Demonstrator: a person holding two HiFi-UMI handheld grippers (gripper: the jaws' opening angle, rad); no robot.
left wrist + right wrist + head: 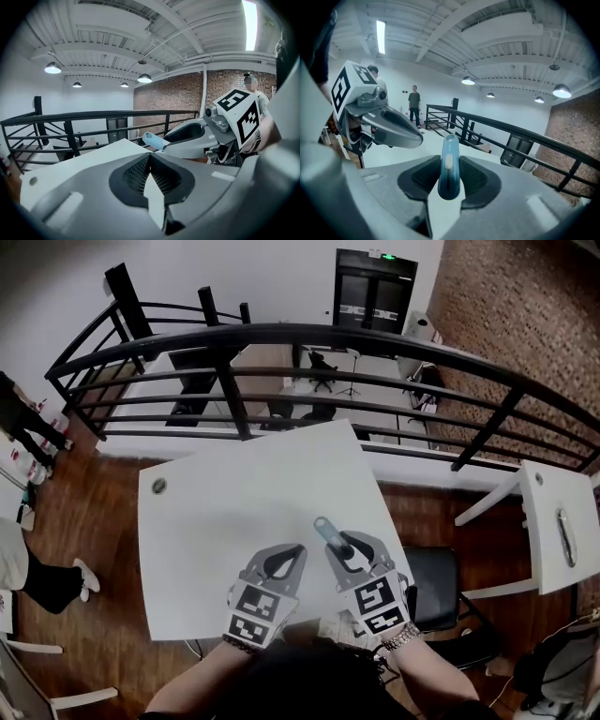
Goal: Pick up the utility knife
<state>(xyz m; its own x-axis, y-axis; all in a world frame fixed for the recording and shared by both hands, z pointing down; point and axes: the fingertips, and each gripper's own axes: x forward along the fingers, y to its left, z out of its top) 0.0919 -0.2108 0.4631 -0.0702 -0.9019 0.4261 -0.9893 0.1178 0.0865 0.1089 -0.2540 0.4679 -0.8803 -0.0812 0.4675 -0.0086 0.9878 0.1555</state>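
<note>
Looking down, a black railing [281, 334] curves across the upper frame behind a white square surface [225, 512] at centre. At lower centre, the left tongs [291, 555] are pressed together, empty; just right of them, the right tongs [339, 547] are clamped on a light blue utility knife [327, 530], its end poking toward upper left, held above the surface

left tool [296, 550] closed, right tool [340, 542] gripping.
</note>
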